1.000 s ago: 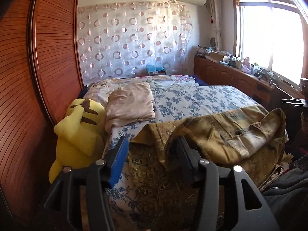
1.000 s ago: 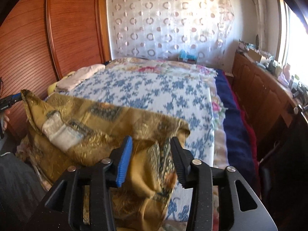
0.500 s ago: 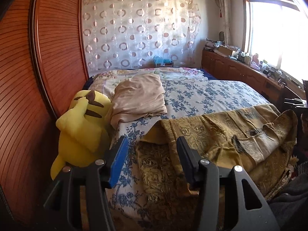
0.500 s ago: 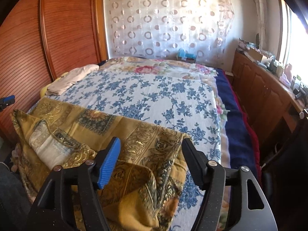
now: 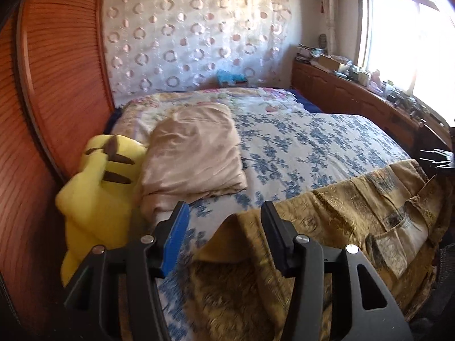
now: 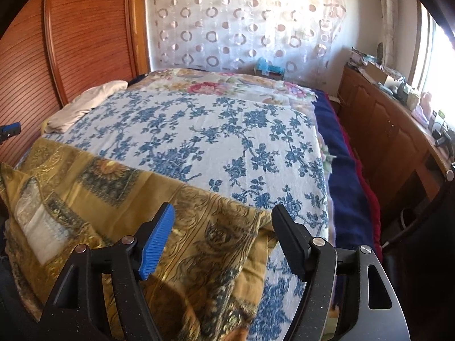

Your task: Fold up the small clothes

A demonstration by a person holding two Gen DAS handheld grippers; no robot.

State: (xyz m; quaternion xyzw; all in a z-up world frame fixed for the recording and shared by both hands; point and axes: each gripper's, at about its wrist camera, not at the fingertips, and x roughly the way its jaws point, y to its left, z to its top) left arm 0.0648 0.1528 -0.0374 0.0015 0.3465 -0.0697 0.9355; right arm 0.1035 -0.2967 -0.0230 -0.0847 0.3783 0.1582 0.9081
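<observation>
The gold garment (image 6: pixel 119 199) lay limp and probably slippery on the bed (image 6: pixel 227 142). Both the left gripper (image 5: pixel 224 227) and right gripper (image 6: pixel 223 227) gaped wide, empty; its corners looked the best holds.

The right claw (image 6: pixel 223 224) hangs with its jaws spread wide, gripping nothing, over the near corner of a gold patterned garment (image 6: pixel 176 216) spread along the near edge of the bed (image 6: pixel 216 139). A folded beige cloth (image 6: pixel 85 105) lies at the bed's far left edge.
</observation>
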